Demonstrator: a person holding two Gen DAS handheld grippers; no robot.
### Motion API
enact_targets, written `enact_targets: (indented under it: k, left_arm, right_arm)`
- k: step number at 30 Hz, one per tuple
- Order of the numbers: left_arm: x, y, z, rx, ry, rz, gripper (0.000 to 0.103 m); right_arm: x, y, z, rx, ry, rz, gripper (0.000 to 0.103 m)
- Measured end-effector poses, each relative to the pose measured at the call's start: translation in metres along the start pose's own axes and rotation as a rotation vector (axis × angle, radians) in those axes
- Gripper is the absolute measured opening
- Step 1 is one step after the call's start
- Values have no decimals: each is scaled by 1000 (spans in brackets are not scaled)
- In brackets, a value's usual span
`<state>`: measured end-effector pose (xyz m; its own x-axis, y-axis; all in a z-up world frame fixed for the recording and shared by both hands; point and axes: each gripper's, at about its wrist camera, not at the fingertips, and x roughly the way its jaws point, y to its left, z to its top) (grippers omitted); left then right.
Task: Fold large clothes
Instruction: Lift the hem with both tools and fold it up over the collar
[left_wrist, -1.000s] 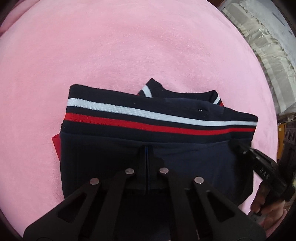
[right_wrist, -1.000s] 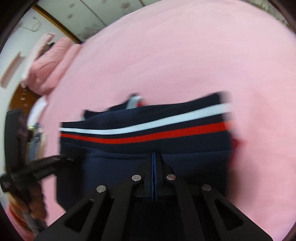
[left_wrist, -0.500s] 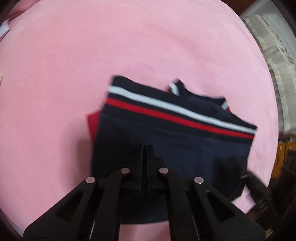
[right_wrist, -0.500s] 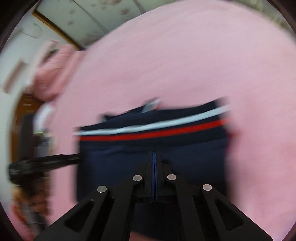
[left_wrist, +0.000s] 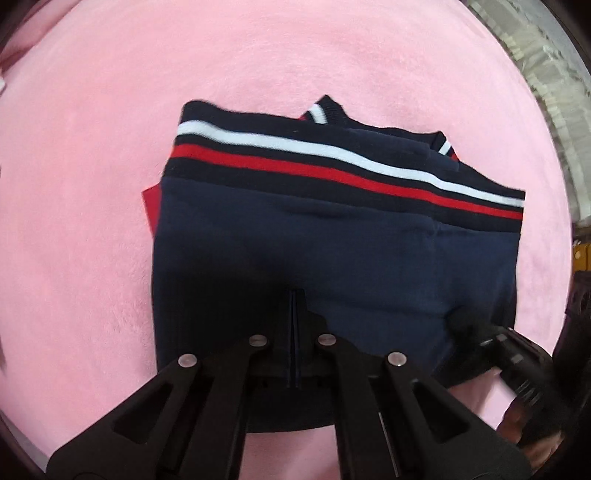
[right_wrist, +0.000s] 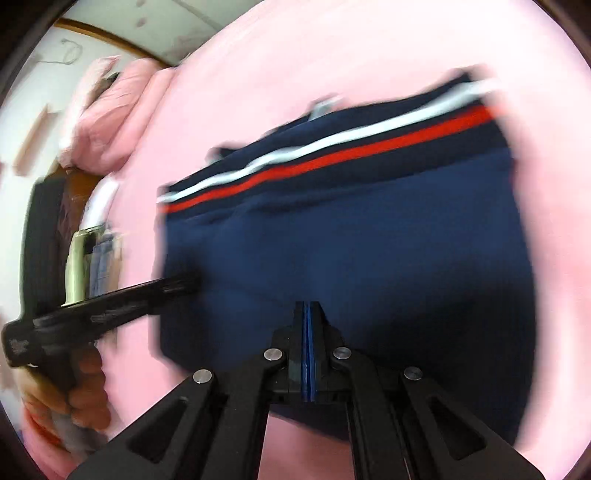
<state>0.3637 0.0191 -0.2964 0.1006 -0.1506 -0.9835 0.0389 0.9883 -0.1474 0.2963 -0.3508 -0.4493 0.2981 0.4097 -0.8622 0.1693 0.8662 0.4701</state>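
Observation:
A folded navy garment (left_wrist: 332, 236) with a white and a red stripe along its ribbed far hem lies on the pink bed cover (left_wrist: 92, 184). A red layer shows at its left edge. My left gripper (left_wrist: 295, 295) is shut, its tips over the garment's near part; whether cloth is pinched I cannot tell. My right gripper (right_wrist: 307, 306) is shut the same way over the garment (right_wrist: 351, 229) in the blurred right wrist view. Each gripper shows in the other's view: the right one (left_wrist: 480, 332) and the left one (right_wrist: 177, 286).
Pink pillows (right_wrist: 110, 110) and a wooden headboard lie at the bed's far left in the right wrist view. A white frilled fabric (left_wrist: 535, 74) runs past the bed's right edge. The pink cover surrounds the garment on all sides.
Both grippers have swung and shifted over the garment with motion blur, ending lower and nearer to it. The garment keeps the same folded shape.

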Motion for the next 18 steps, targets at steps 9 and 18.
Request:
enact_targets:
  k: [9, 18]
  left_arm:
    - [-4, 11, -12, -64, 9, 77, 1]
    - [-4, -26, -52, -23, 90, -97, 1]
  right_arm:
    - [-48, -56, -9, 236, -149, -119, 0]
    - [-10, 13, -25, 207, -19, 76, 0]
